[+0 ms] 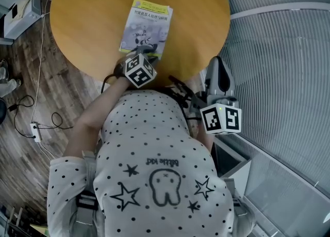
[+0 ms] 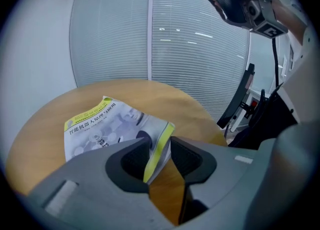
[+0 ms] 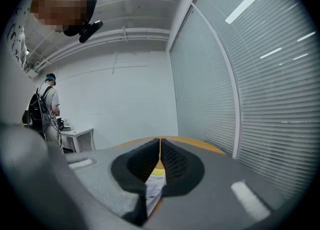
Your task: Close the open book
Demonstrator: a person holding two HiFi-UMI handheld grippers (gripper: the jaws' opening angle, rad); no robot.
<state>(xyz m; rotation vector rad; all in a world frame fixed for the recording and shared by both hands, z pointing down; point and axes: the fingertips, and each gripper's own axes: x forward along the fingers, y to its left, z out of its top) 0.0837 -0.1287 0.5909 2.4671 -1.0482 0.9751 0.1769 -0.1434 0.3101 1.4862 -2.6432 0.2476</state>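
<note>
Book (image 1: 147,24) lay shut, cover up, on the round wooden counter (image 1: 87,19), near edge toward the person. Left claw (image 2: 160,150) sat at that near corner, tilted down. Its jaws were spread w/ the yellow-edged corner standing between the pads but not squeezed: a gap showed on the right side, so no real pinch. Judged step: the closing itself looked done, & this was the let-go at the end. Next move prob. called for drawing the left claw straight back off the corner w/o snagging the cover & flipping it up, or dragging the book along. The corner seemed propped a bit off the counter, so it should be eased out gently. At the right, right claw (image 3: 160,146) hung by the counter's rim, well apart from the book, approx. level, jaws pressed together on nothing; it likely had no further part.
</note>
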